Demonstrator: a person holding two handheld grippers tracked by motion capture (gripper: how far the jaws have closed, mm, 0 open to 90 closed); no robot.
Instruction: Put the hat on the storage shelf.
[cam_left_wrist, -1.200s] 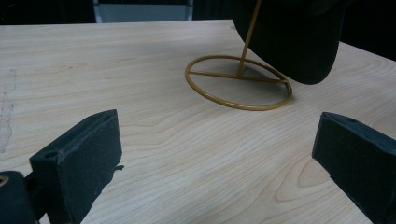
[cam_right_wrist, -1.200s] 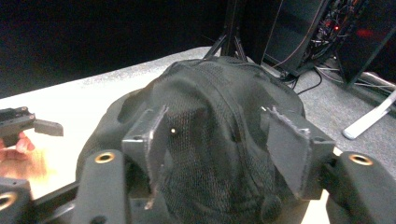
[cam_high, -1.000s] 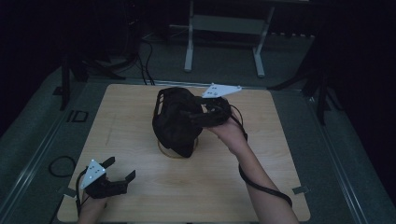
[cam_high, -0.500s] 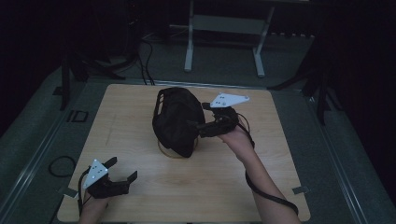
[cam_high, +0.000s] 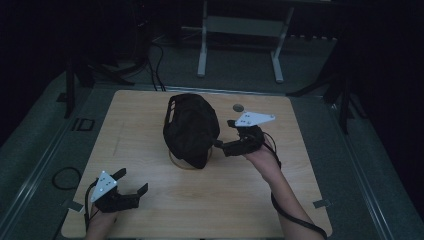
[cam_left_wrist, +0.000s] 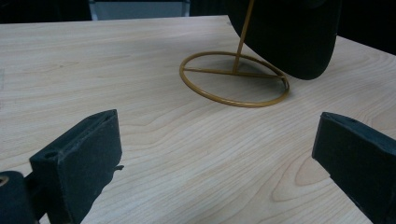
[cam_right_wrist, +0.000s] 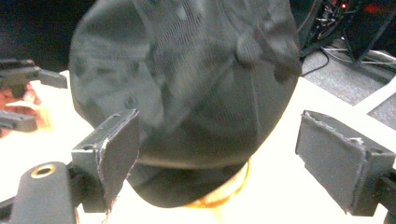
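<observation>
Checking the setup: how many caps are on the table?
1. A black cap hangs on a gold wire stand at the table's middle, just left of the open right gripper. Nothing seems hidden behind it.

Cap (cam_high: 192, 127): black, with a fine mesh pattern on its back panels
Stand (cam_left_wrist: 234, 79): gold-coloured wire, ring base and thin stem
Worktop (cam_high: 150, 135): pale wood with a flowing grain pattern
Left tool (cam_high: 131, 186): black, with a grey three-cornered plate dotted in dark spots
Right tool (cam_high: 222, 145): black, with a grey three-cornered plate
Floor (cam_high: 45, 150): dull grey-green
</observation>
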